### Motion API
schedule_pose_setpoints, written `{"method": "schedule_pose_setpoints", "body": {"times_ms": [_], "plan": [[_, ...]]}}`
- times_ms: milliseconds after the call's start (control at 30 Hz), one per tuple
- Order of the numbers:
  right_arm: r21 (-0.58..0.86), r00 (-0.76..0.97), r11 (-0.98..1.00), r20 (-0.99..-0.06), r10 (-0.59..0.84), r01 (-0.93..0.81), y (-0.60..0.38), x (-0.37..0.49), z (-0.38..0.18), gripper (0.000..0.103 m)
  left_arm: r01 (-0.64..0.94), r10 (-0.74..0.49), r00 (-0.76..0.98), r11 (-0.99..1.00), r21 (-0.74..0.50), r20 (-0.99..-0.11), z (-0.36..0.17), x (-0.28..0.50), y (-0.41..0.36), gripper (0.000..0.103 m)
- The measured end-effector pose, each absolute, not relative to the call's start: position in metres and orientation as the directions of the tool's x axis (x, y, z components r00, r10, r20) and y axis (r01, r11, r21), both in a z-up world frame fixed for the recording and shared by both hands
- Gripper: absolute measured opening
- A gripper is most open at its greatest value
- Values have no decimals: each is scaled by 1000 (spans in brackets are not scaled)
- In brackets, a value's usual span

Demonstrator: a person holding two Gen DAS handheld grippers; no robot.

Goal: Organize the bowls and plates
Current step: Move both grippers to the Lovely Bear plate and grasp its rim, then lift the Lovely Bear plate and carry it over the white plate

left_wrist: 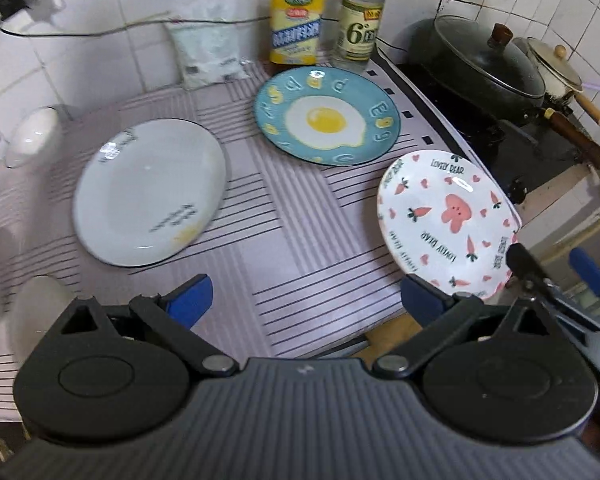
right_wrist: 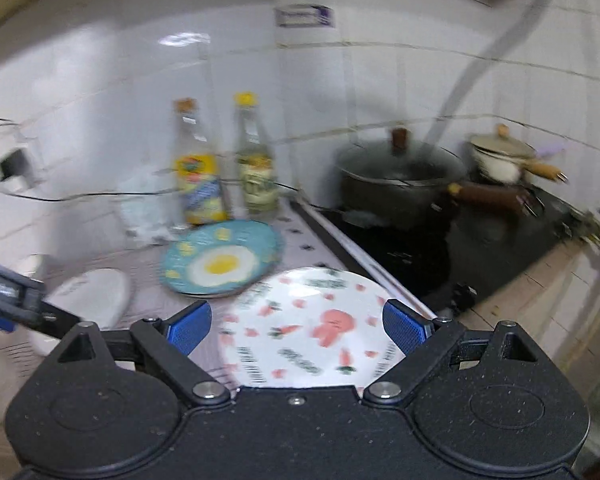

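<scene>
Our left claw and right claw both gape wide, empty. The glossy round bear plate lies on the striped tabletop under the right claw, blurred; the egg plate and white plate are beyond. White bowls at left are smeared and cut off.

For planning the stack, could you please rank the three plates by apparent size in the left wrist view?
1. Plain white plate, looks largest.
2. Blue egg plate and bunny plate look alike; the bunny plate sits nearer the camera, so no ranking.
</scene>
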State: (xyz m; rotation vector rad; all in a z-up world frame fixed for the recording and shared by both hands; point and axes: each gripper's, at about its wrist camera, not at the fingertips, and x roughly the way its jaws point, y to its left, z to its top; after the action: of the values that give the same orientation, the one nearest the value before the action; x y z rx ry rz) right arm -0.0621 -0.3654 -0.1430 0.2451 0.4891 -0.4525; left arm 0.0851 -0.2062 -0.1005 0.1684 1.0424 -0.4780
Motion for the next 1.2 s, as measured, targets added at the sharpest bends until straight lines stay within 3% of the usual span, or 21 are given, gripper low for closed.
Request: {"method": "schedule_pose_setpoints", "body": {"times_ms": [167, 533, 600, 667, 733, 867, 1067, 1200], "plan": [[179, 746, 806, -529, -404, 564, -392, -46, -180, 93, 458, -325, 387, 880, -126, -863, -127, 103, -228, 100], [266, 718, 742, -577, -388, 615, -427, -31, -234, 74, 481, -322, 341, 867, -130, -883, -182, 125, -269, 94], [270, 708, 732, -591, -387, 626, -430, -29, -240, 71, 491, -339, 327, 859, -148, -882, -189, 128, -275, 85], [256, 685, 719, -612, -397, 646, -433, -26, -243, 58, 489, -356, 322, 856, -168, -877, -196, 132, -278, 82], [264, 672, 704, -626, -396, 660, -435, -25, -246, 52, 484, -369, 315, 855, -186, -874, -202, 138, -281, 79], [295, 674, 689, -638, -374, 662, -440, -26, -249, 33, 504, -380, 279, 840, -202, -882, -209, 146, -288, 56], [308, 672, 688, -653, -349, 657, -444, -25, -247, 30, 528, -437, 216, 805, -272, -873, -210, 150, -293, 26], [338, 689, 682, -641, -337, 648, -446, -29, -249, 27, 509, -449, 182, 804, -307, -875, -216, 153, -298, 22]]}}
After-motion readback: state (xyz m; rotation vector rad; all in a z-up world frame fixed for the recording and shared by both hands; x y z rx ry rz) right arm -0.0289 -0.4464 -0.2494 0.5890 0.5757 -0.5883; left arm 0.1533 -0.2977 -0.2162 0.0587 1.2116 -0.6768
